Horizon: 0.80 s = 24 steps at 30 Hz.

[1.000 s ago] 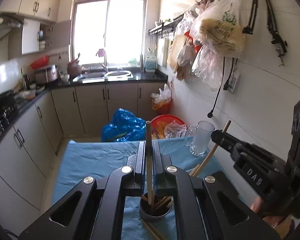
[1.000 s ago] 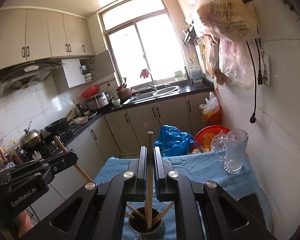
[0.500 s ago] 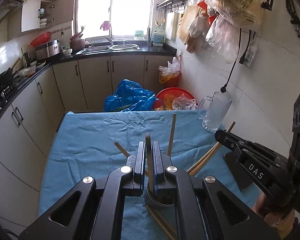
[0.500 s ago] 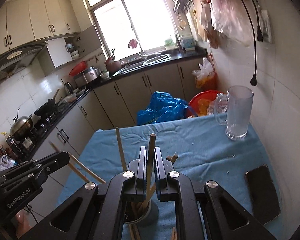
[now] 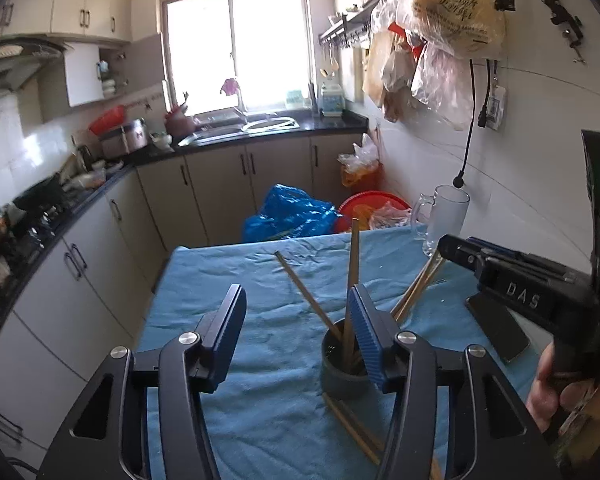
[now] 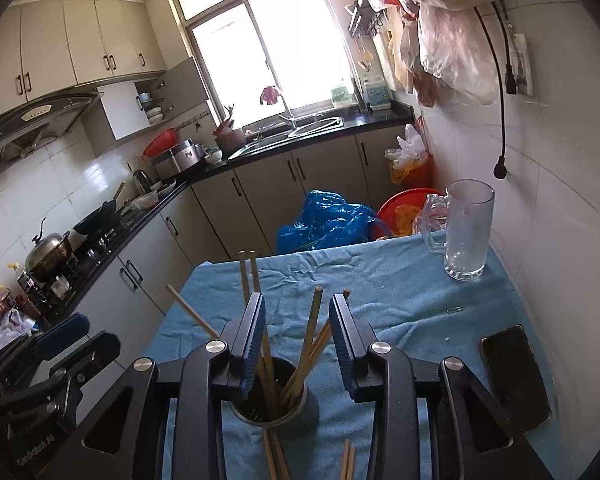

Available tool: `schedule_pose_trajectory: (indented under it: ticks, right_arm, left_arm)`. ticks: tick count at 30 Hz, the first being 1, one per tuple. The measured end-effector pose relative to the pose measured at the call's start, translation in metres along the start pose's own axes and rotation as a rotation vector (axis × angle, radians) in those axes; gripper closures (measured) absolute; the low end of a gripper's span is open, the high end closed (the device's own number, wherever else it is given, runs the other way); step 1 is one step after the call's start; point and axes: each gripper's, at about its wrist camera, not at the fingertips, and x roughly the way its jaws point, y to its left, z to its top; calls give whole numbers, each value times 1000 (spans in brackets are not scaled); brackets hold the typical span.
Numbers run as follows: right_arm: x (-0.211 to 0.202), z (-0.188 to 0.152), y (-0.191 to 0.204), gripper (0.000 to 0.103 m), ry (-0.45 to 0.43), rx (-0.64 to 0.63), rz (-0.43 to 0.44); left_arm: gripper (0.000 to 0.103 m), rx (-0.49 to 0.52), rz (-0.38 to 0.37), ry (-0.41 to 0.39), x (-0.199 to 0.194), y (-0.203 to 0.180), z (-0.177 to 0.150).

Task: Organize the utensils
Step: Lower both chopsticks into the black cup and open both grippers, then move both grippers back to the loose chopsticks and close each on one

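- The desk under a wrinkled blue cloth (image 6: 400, 280) lies ahead of and below both grippers.
- The dark round cup-shaped holder (image 6: 276, 410) sits just below the right gripper (image 6: 296, 344) and beside the left gripper (image 5: 296, 344).
- Thin wooden chopsticks (image 6: 312, 332) lean inside the holder; the release step looks to be in hand.
- Both grippers' jaws are opening: a chopstick stands between the right one's, nothing between the left one's.
- Loose wooden chopsticks (image 5: 352, 424) lie near the holder's base; the next move likely calls for a low, flat pinch.
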Motion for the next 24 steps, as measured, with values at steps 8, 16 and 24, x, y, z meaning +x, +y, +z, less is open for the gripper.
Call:
schedule_pose_trajectory:
  ticks: [8, 16, 24]
  right_arm:
    - [-46, -14, 9, 61, -28, -29, -2]
    - [-90, -38, 14, 56, -32, -106, -32]
    - [-129, -62, 0, 54, -30, -124, -74]
  left_arm:
    - [40, 37, 94, -87, -51, -5, -24]
    - [30, 18, 145, -155, -99, -6, -53]
    - [28, -6, 152, -175, -129, -7, -72]
